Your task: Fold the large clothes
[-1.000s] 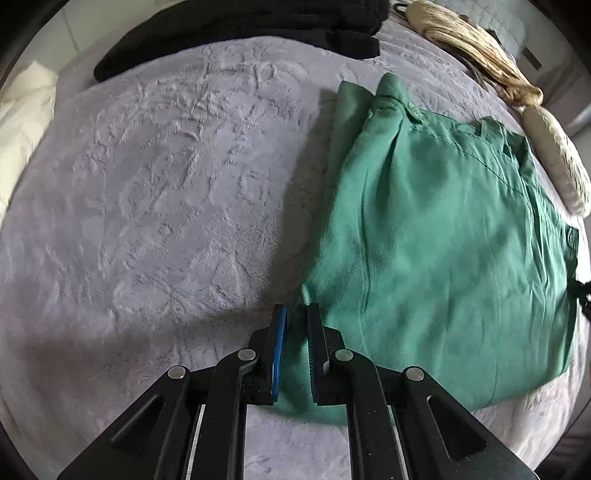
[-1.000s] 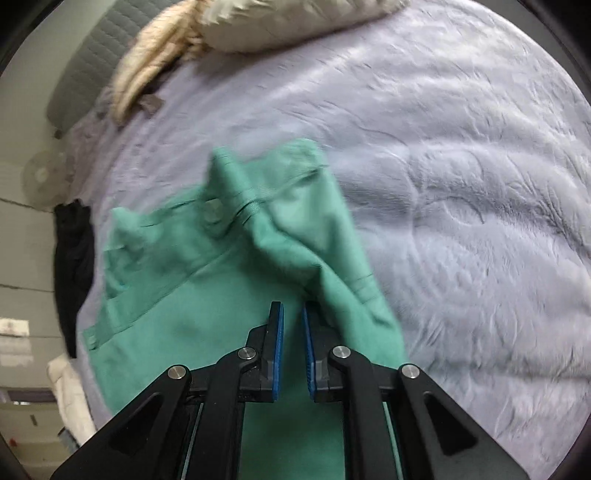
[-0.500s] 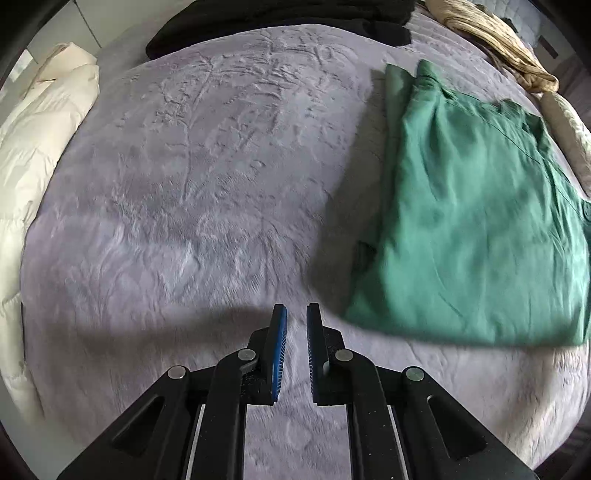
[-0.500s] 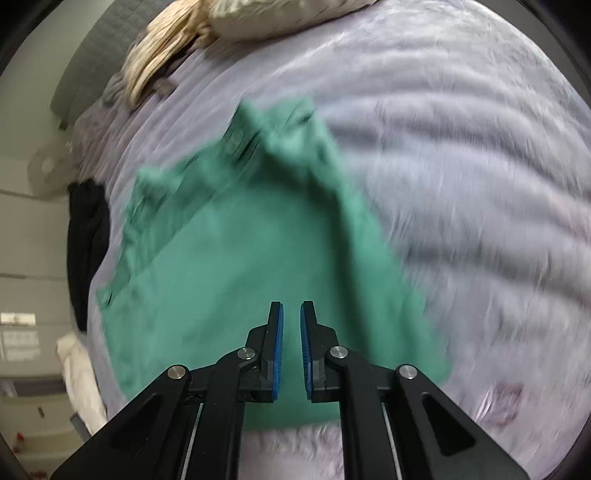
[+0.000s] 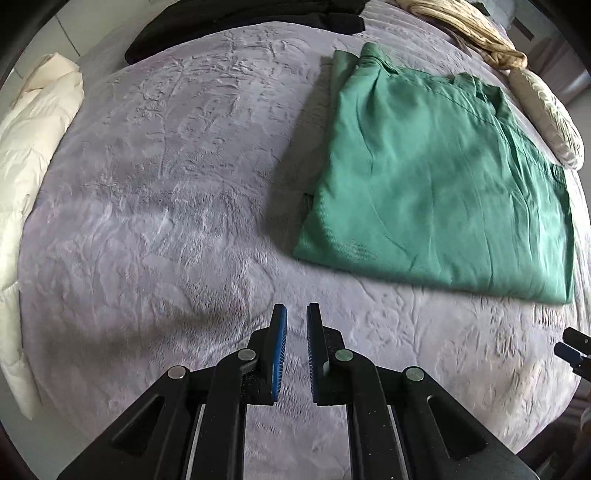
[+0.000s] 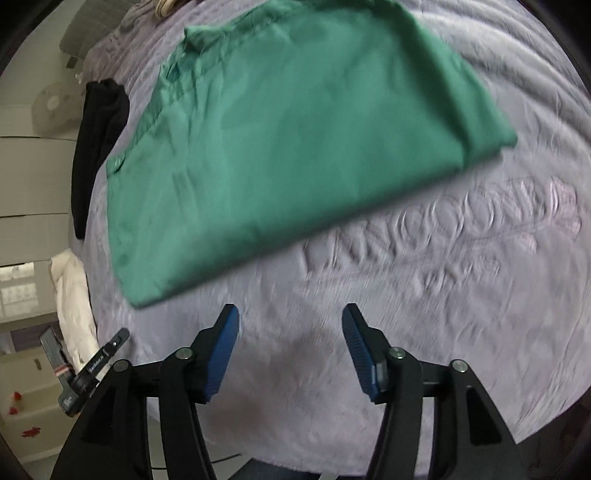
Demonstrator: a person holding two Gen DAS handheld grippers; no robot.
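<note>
since the earlier frame both grippers have drawn back off the green shirt (image 5: 439, 177) toward the near edge of the bed (image 5: 166, 206). the shirt now lies folded flat, toward the far right part of the bed, with nothing gripping it. left gripper (image 5: 296, 350): clenched, nothing between the pads. right gripper (image 6: 290, 354): jaws opening, nothing between them, bare blanket below.

risk, as judged: the near left corner of the shirt shows a loose under-layer. a careless regrip there could take one layer only and pull the fold apart.

surface: grey plush blanket with embossed pattern. a black garment (image 5: 243, 18) lies at the far edge, a white duvet (image 5: 29, 155) along the left edge, and tan cloth (image 5: 476, 29) at the far right corner. pale cupboards stand beyond the bed.
</note>
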